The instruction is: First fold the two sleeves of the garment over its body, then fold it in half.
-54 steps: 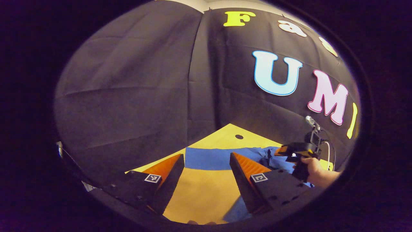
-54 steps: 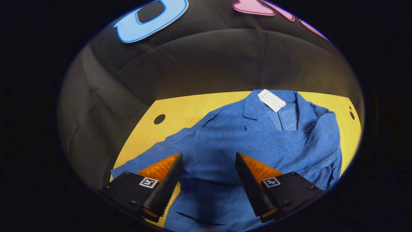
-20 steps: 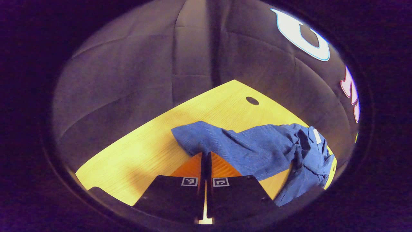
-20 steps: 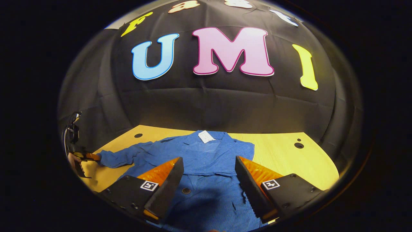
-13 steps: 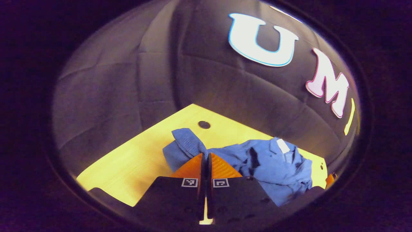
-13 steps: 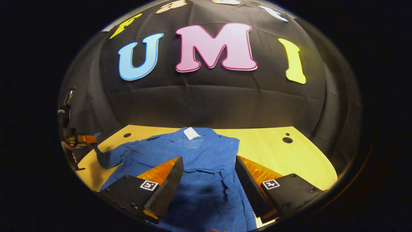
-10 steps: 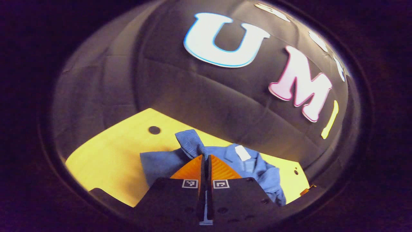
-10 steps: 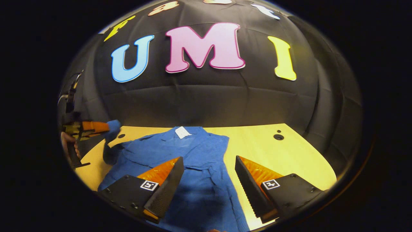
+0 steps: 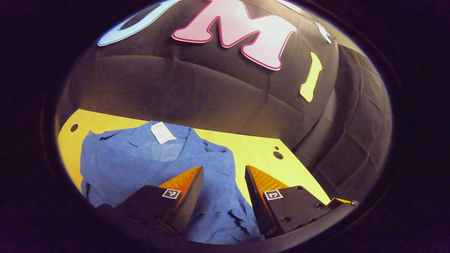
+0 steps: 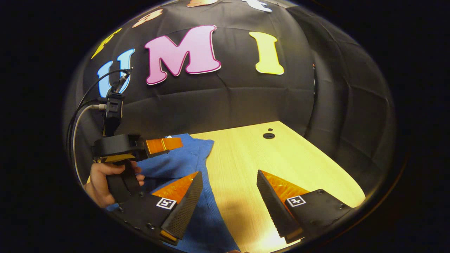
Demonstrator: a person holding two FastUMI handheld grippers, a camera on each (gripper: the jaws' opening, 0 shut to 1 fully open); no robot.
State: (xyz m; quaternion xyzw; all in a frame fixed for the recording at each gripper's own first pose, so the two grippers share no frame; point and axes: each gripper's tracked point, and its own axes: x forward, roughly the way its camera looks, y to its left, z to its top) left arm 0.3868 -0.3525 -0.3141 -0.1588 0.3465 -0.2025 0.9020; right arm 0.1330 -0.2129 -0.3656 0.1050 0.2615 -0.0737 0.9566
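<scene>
Handling: jacket [image 9: 140, 165] is looking soft and limp, a light ribbed cloth that is likely to sag and drag wherever it is not held; it seems unlikely to slip much on wood, but loose folds may be shifting when an edge is lifted.
Where to take hold: hem corners near the viewer appear the best pinch points for the half fold, one per gripper, each pinching through all layers so the tucked sleeves are travelling along.
Look: blue garment with a collar and a white tag [image 9: 161, 132] at the neck; sleeve cloth is lying over the body, with creases and small dark gaps toward the lower edge.
Place: jacket is lying on the yellow wooden table [image 9: 256, 154], toward its left part, collar toward the booth wall; bare wood with round holes [image 10: 269, 135] is stretching to its right.
Left gripper [image 9: 223, 189]: jaws standing wide apart, holding nothing, hovering over the jacket's right edge.
Right gripper [image 10: 228, 196]: jaws spread wide and empty, one finger over blue cloth, the other over bare table.
Hand [image 10: 102, 181]: gripping the left gripper's handle, seen in the right gripper view.
</scene>
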